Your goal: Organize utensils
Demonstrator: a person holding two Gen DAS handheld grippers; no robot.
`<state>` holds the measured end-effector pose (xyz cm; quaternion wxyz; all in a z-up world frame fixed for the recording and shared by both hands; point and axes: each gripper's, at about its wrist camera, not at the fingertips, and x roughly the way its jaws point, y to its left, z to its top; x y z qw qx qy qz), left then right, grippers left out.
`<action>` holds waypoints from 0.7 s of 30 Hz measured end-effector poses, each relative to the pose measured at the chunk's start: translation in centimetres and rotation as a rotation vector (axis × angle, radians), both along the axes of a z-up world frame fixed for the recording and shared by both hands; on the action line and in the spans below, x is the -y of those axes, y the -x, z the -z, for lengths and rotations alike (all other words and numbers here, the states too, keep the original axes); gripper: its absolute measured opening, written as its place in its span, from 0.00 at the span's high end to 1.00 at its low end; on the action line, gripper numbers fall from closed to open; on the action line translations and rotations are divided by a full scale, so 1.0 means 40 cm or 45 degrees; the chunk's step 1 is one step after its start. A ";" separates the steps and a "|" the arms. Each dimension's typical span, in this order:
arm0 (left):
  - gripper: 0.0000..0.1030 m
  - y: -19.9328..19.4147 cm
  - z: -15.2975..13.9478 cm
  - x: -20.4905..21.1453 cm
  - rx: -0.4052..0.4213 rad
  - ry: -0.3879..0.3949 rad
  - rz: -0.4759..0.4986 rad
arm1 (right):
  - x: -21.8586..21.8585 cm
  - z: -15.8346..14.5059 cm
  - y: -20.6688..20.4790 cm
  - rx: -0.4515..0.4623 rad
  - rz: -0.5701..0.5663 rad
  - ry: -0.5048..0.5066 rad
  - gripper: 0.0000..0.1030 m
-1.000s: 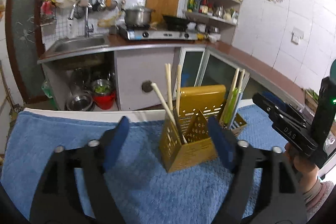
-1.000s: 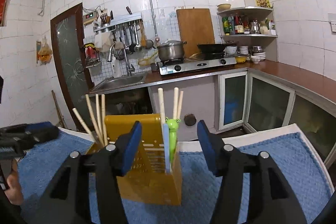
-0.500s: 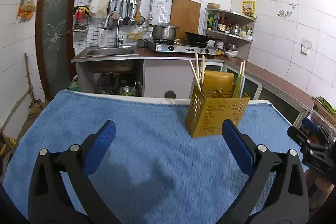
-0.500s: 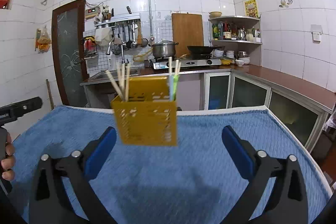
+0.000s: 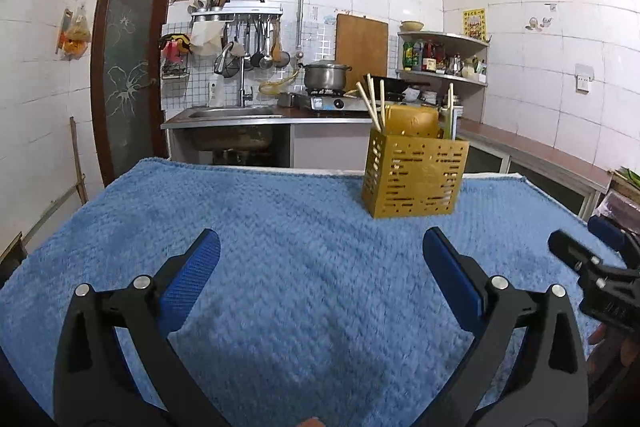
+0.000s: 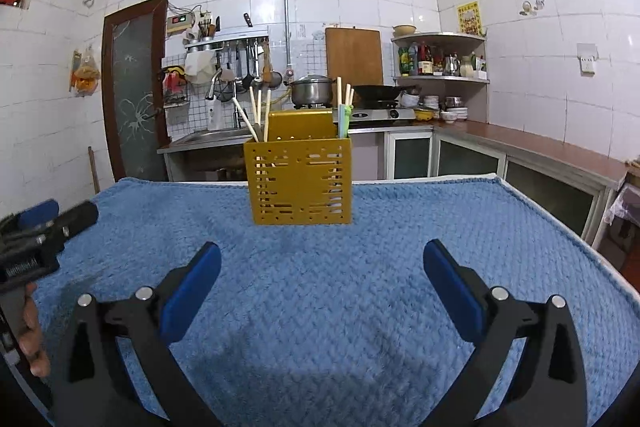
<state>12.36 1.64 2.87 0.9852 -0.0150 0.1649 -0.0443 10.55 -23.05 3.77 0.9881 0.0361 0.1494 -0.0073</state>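
Observation:
A yellow slotted utensil holder (image 5: 414,177) (image 6: 300,183) stands upright on the blue towel (image 5: 280,247) (image 6: 360,247) near the table's far edge. Pale chopsticks (image 6: 256,115) lean out of its left compartment. More chopsticks and a green utensil (image 6: 345,115) stand in its right compartment. My left gripper (image 5: 320,267) is open, well short of the holder, nothing between its blue pads. My right gripper (image 6: 320,269) is open too, facing the holder from a distance. Each gripper shows at the edge of the other's view: the right gripper (image 5: 592,275), the left gripper (image 6: 36,239).
Behind the table runs a kitchen counter with a sink (image 5: 232,113), a gas stove with a steel pot (image 5: 326,77) and a wok (image 6: 378,91). A corner shelf (image 6: 440,67) holds bottles. A dark door (image 5: 128,67) is at the left. The towel covers the whole tabletop.
Both grippers have opened wide and pulled back from the holder, which was close between them and now stands alone farther away on the towel.

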 end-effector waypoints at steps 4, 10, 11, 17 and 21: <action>0.05 0.006 0.022 -0.005 0.018 -0.027 -0.025 | -0.005 0.006 0.015 0.029 0.024 0.025 0.04; 0.05 0.015 0.028 0.011 0.050 -0.081 -0.027 | -0.001 0.000 0.018 0.029 0.041 0.012 0.04; 0.05 0.018 0.027 0.013 0.058 -0.088 -0.030 | -0.007 0.002 0.020 0.029 0.042 0.014 0.04; 0.05 0.029 0.029 0.018 0.072 -0.100 -0.014 | -0.016 -0.001 0.029 0.040 0.040 0.042 0.04; 0.05 0.025 0.027 0.015 0.070 -0.087 -0.007 | -0.017 -0.003 0.031 0.043 0.038 0.042 0.04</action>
